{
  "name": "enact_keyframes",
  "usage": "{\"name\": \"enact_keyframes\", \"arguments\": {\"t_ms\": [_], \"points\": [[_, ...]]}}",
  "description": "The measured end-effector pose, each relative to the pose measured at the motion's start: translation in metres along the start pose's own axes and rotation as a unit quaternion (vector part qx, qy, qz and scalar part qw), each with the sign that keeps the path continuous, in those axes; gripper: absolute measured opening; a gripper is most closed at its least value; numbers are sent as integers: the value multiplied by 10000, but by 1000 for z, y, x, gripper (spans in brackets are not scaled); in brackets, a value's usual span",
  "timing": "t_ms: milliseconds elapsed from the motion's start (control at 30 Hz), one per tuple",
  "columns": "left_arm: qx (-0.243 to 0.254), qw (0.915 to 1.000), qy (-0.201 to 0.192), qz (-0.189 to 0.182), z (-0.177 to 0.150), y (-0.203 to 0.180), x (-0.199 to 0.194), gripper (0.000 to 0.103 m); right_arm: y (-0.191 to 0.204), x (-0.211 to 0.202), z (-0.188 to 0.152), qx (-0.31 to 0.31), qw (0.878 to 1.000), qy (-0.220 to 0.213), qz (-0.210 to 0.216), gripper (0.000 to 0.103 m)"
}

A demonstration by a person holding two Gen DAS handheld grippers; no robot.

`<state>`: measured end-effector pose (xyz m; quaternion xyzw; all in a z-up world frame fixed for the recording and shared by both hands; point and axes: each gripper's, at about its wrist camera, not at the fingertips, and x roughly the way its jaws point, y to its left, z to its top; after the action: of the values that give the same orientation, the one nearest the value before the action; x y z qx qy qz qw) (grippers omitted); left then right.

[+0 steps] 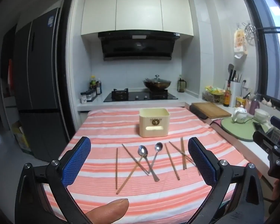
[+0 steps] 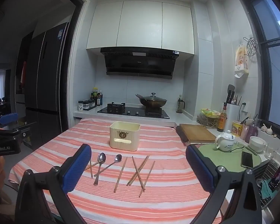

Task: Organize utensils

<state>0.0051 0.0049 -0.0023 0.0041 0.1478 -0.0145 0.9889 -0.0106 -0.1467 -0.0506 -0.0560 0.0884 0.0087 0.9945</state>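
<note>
Two polished metal spoons and several slender brown wooden chopsticks lie scattered on the near half of the bench covered by a pink-and-white striped cloth. The spoons rest bowl-end away from the cameras, their handles crossing each other and a chopstick. To the right of the spoons, three chopsticks cross one another; a single chopstick lies apart at the far left. Behind the utensils, near the middle of the bench, stands a cream rectangular plastic holder with an open top and a slot handle, with nothing visible inside.

The left claw hovers above the near edge, its blue-padded jaws spread wide and gripping nothing. The right claw is likewise released, jaws wide apart over the chopsticks. A wooden cutting board lies right of the bench.
</note>
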Motion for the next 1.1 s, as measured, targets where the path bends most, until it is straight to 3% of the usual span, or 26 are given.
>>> {"name": "enact_keyframes", "arguments": {"t_ms": [1100], "points": [[-37,9999,99,-42,-3,1,8,103,-7,7,-7,102,9999,17,24,103]]}}
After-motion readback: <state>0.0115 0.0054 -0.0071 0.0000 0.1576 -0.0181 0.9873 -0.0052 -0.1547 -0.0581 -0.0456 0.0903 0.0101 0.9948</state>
